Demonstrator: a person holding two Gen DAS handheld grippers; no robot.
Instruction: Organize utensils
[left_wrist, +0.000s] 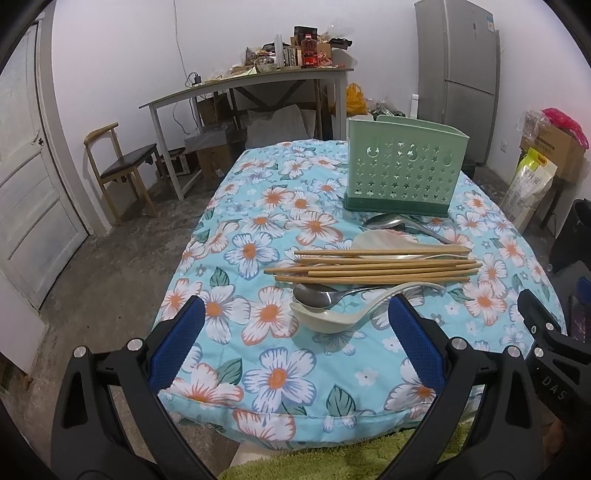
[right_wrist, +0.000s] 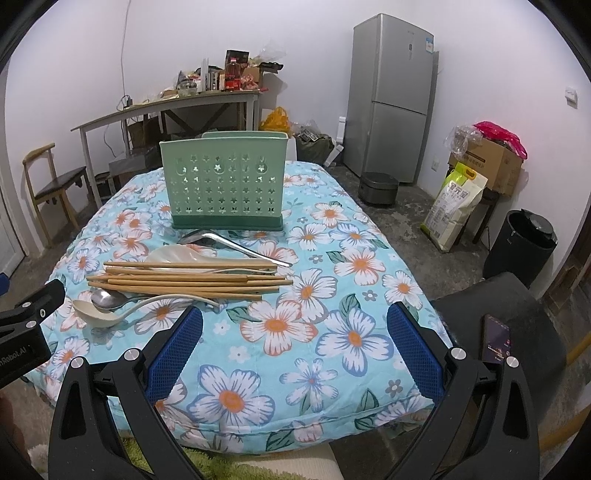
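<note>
Both grippers wait at the near edge of the bench, and each has its blue pads spread wide with nothing between them: the left gripper (left_wrist: 295, 328) and the right gripper (right_wrist: 295, 332). Under them lies a blue cloth with big white and orange flowers (right_wrist: 332, 350), covering the bench. A little farther on, to the left, rests a cream plastic soup spoon (left_wrist: 325, 315), touching a shiny metal spoon (left_wrist: 317, 295). Just past those is a bunch of long wooden chopsticks (left_wrist: 373, 267) lying sideways. They lie over a pale flat rice paddle (left_wrist: 380, 242). Next comes a long metal ladle (left_wrist: 391, 222). Farthest back stands a green plastic utensil holder with star-shaped holes (left_wrist: 402, 173), upright. Behind the bench is a grey fridge (right_wrist: 391, 99).
</note>
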